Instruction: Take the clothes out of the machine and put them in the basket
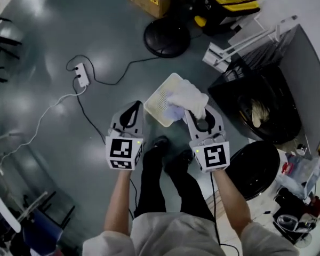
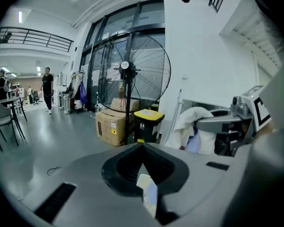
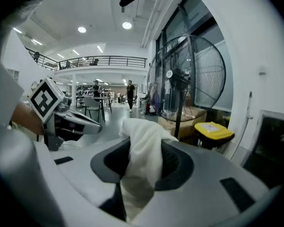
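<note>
My right gripper [image 1: 190,114] is shut on a white cloth [image 1: 189,96], which bunches up over its jaws [image 3: 142,148] and hangs above the basket. The white perforated basket [image 1: 158,99] stands on the grey floor just ahead of both grippers. My left gripper [image 1: 137,105] is beside it on the left; its jaws meet at the tips and hold nothing. Through the hole between them a corner of the basket [image 2: 148,193] shows. The washing machine [image 1: 245,92] stands open at the right, with pale clothes [image 1: 256,112] in its drum.
The machine's round black door [image 1: 254,168] hangs open by my right arm. A power strip [image 1: 82,74] and cables lie on the floor at the left. A big fan's base [image 1: 167,37], a cardboard box [image 2: 111,125] and a yellow-lidded bin [image 2: 148,123] stand behind the basket.
</note>
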`<state>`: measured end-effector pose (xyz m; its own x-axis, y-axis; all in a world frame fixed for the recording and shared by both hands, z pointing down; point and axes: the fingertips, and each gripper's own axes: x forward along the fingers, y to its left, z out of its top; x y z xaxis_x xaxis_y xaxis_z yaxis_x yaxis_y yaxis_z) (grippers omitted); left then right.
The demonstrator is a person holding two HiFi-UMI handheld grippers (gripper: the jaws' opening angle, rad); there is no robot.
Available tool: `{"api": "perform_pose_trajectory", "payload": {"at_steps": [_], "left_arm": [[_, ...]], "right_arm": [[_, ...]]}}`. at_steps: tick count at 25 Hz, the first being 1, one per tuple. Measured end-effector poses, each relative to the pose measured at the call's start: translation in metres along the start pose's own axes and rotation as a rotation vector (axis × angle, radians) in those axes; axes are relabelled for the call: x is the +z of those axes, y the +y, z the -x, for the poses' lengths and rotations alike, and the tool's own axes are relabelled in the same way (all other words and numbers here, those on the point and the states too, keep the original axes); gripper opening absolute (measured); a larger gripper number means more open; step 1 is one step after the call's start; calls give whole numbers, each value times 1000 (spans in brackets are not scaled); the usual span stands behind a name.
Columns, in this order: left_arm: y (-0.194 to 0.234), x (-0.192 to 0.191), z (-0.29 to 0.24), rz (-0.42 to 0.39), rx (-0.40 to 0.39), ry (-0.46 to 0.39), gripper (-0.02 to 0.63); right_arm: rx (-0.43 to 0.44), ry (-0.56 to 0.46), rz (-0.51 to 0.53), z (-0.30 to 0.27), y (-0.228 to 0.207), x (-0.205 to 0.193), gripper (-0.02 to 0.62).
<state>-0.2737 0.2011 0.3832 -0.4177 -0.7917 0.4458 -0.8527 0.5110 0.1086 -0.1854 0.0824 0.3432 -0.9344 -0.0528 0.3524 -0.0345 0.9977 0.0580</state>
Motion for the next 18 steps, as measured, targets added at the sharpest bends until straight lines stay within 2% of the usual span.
{"api": "perform_pose_trajectory", "payload": {"at_steps": [6, 12, 18], "left_arm": [[19, -89, -41, 22, -16, 56, 18], [29, -190, -80, 53, -26, 116, 18], [35, -264, -117, 37, -44, 160, 18]], "right_arm": [[-7, 109, -43, -59, 8, -123, 141], [-3, 231, -75, -108, 22, -262, 143], [29, 325, -91, -161, 39, -387, 144]]}}
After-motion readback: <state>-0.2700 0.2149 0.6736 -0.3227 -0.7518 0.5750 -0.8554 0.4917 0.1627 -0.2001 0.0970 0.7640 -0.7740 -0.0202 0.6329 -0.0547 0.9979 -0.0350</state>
